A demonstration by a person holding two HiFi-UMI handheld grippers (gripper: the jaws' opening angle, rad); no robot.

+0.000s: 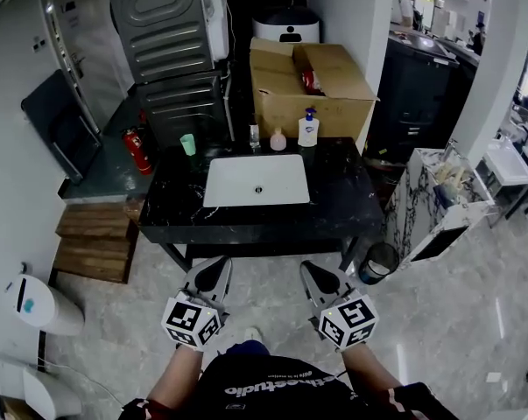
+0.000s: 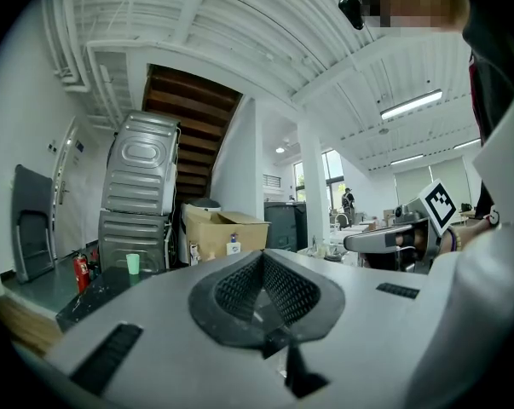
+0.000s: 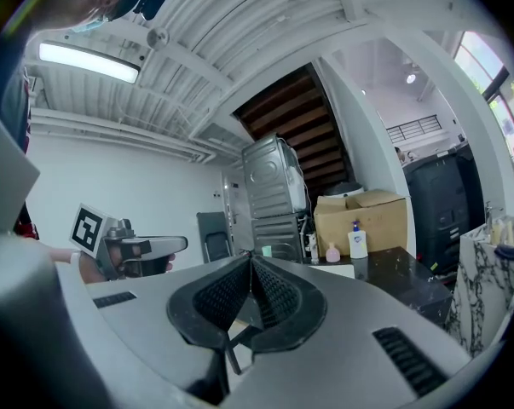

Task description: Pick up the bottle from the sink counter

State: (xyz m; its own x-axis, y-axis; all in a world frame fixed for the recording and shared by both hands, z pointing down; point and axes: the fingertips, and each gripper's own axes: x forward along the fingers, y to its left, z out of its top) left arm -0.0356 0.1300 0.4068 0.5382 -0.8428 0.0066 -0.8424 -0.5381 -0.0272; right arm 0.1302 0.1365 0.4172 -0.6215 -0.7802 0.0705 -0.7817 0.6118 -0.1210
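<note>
On the black marble sink counter (image 1: 338, 199), behind the white basin (image 1: 256, 180), stand a white pump bottle with a blue top (image 1: 308, 129), a small pink bottle (image 1: 278, 139) and a small clear bottle (image 1: 255, 136). A green cup (image 1: 188, 144) stands to their left. Both grippers hover low in front of the counter, well short of it. My left gripper (image 1: 218, 266) is shut and empty, as is my right gripper (image 1: 310, 269). The right gripper view shows the pump bottle (image 3: 356, 240) and pink bottle (image 3: 332, 252) far beyond the closed jaws.
An open cardboard box (image 1: 312, 81) stands behind the counter, and stacked metal appliances (image 1: 167, 42) stand to the back left. A red fire extinguisher (image 1: 137, 151) and wooden steps (image 1: 93, 243) lie left. A marble stand (image 1: 439, 199) and a dark bin (image 1: 377, 262) are right.
</note>
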